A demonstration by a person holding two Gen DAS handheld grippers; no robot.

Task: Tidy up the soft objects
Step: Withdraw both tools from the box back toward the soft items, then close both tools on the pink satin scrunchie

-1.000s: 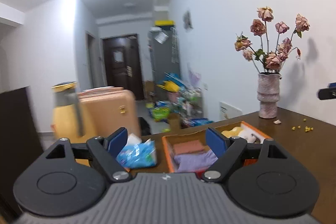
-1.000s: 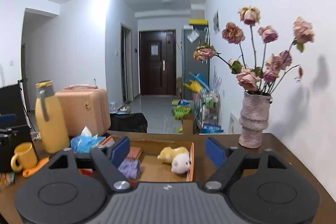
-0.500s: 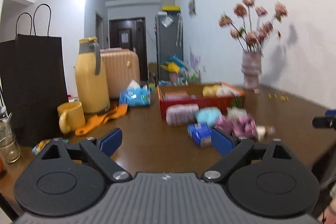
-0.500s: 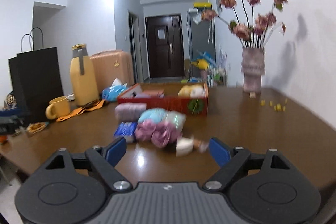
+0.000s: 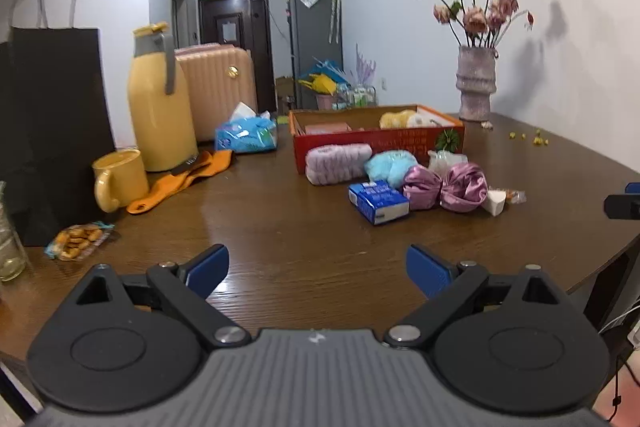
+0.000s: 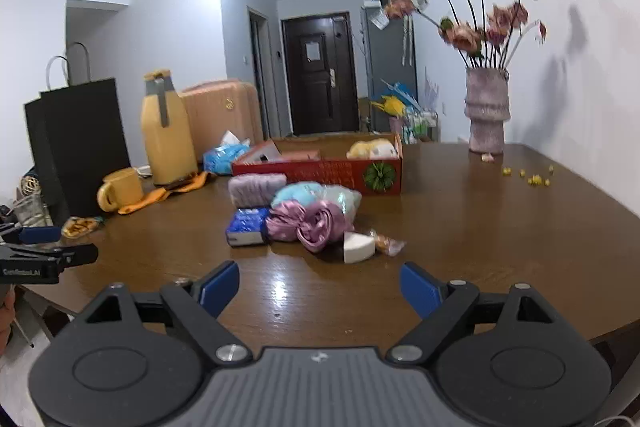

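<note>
A red cardboard box stands mid-table with a yellow and white plush toy inside. In front of it lie a lilac fluffy roll, a light blue fluffy item, two purple satin scrunchies, a blue tissue pack and a white sponge wedge. My left gripper and my right gripper are both open and empty, low over the near table edge, well short of the pile.
A yellow thermos, yellow mug, orange cloth, blue wipes pack, black paper bag and snack packet stand at the left. A vase of dried roses stands at the far right.
Both grippers have pulled back and down from over the red box to the near table edge. The pile of soft items in front of the box has come into view.
</note>
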